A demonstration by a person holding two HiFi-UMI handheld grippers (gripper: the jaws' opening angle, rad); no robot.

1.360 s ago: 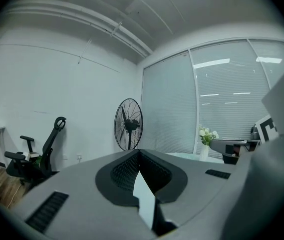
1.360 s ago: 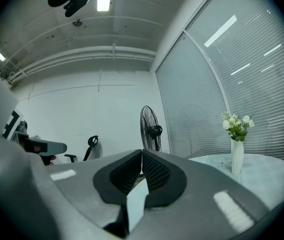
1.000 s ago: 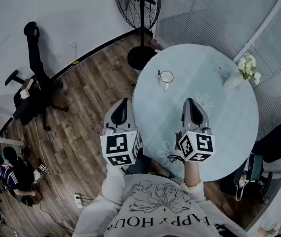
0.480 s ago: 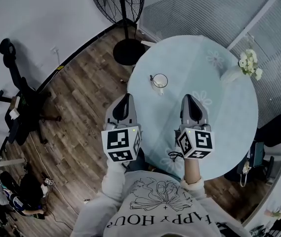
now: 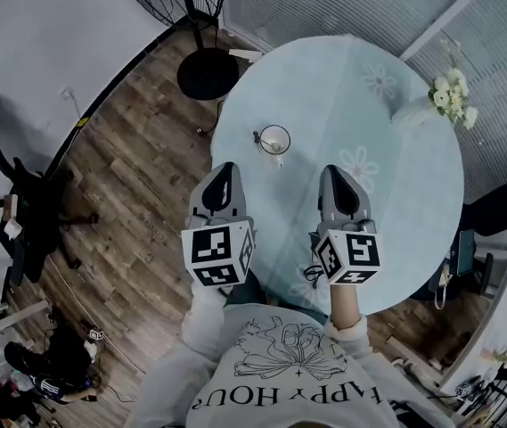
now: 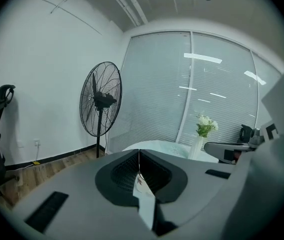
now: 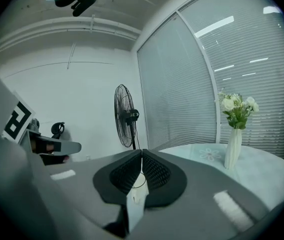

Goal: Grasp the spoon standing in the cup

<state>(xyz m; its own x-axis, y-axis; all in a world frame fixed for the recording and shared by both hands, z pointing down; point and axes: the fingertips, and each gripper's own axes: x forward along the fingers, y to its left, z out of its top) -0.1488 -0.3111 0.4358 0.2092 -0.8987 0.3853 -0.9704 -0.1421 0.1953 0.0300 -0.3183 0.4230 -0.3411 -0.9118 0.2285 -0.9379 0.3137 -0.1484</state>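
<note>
Both tongs are clenched with nothing in them. The left gripper [image 5: 225,171] hangs at the table's [image 5: 396,194] left edge, its jaws pressed tip to tip in the left gripper view. The right gripper [image 5: 334,173] hovers over the near middle of the table, and its jaws also meet, as the right gripper view shows. Ahead of them, near the left edge, stands the cup [image 5: 275,139], clear of both grippers. The spoon [image 5: 258,136] is upright inside it, its handle poking over the cup's left rim. Over at the far right edge a white vase [image 5: 416,116] holds a bunch of pale flowers [image 5: 450,95]. Beyond the table, a standing fan [image 5: 201,25] is on the wooden floor [image 5: 128,194].
</note>
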